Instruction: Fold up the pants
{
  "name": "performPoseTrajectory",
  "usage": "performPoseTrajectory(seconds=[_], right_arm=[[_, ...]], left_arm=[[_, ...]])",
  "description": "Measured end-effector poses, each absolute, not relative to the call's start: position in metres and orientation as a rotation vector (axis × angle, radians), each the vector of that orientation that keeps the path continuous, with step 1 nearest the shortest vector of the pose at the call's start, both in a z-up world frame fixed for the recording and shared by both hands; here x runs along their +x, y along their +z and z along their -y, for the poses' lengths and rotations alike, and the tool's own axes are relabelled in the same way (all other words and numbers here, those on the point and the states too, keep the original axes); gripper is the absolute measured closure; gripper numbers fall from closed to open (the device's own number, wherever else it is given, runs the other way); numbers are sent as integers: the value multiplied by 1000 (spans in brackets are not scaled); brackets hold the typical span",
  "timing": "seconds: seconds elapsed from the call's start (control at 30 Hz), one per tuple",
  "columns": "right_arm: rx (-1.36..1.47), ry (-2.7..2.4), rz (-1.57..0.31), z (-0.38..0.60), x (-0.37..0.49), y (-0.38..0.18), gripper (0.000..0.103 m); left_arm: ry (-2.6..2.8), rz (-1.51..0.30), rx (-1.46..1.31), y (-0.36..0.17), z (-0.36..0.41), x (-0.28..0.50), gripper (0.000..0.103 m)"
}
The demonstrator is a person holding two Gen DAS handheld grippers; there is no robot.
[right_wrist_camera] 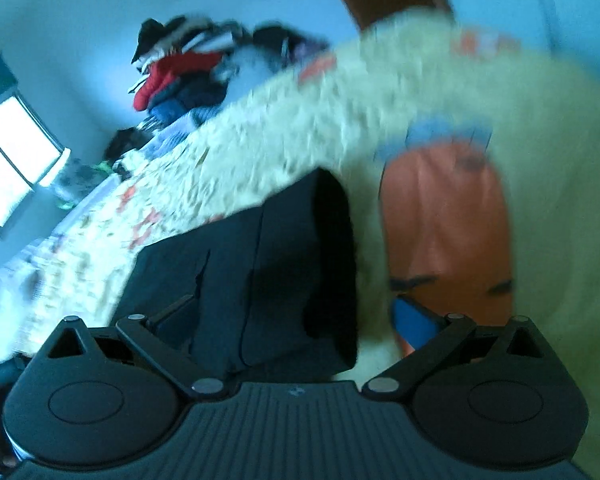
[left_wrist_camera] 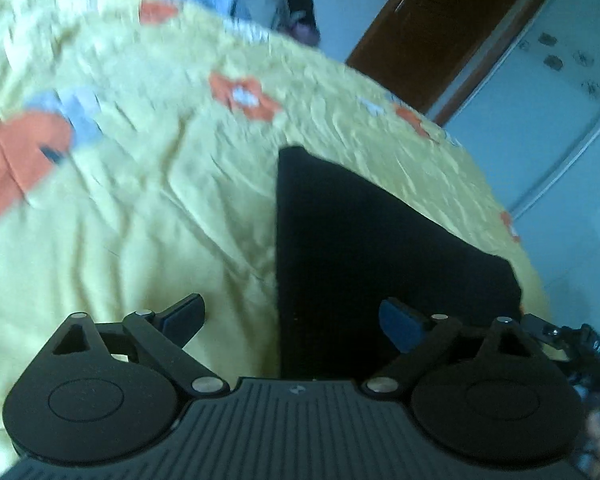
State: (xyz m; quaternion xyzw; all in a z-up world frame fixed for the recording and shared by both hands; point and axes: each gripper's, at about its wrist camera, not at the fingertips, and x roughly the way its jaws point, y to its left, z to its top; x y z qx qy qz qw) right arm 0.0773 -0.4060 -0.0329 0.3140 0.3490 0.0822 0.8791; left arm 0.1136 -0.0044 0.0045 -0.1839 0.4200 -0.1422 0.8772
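The black pants (left_wrist_camera: 364, 248) lie folded flat on the yellow bedspread (left_wrist_camera: 148, 200). My left gripper (left_wrist_camera: 292, 322) is open and empty, its right pad over the near end of the pants and its left pad over bare bedspread. In the right wrist view the pants (right_wrist_camera: 268, 264) show as a dark folded stack with a raised fold edge. My right gripper (right_wrist_camera: 296, 320) is open just above them, holding nothing. Its left finger is hard to make out against the dark cloth. Both views are blurred by motion.
The bedspread (right_wrist_camera: 420, 92) has orange and blue flower patches. A heap of clothes (right_wrist_camera: 188, 76) sits at the far end of the bed. A window (right_wrist_camera: 12, 160) is on the left wall. A brown door (left_wrist_camera: 440, 24) and a white wardrobe (left_wrist_camera: 540, 112) stand beyond the bed.
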Motion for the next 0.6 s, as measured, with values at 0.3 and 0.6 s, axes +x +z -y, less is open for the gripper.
performPoseTrajectory(seconds=[0.3,0.6], right_arm=[[754,324,-760,405,99,-41,0],[602,285,-731,396,93,-37,62]], left_arm=[[-445,-920,-394,-6,22,137,15],[-387,-820,-342,-5,23,131,86]])
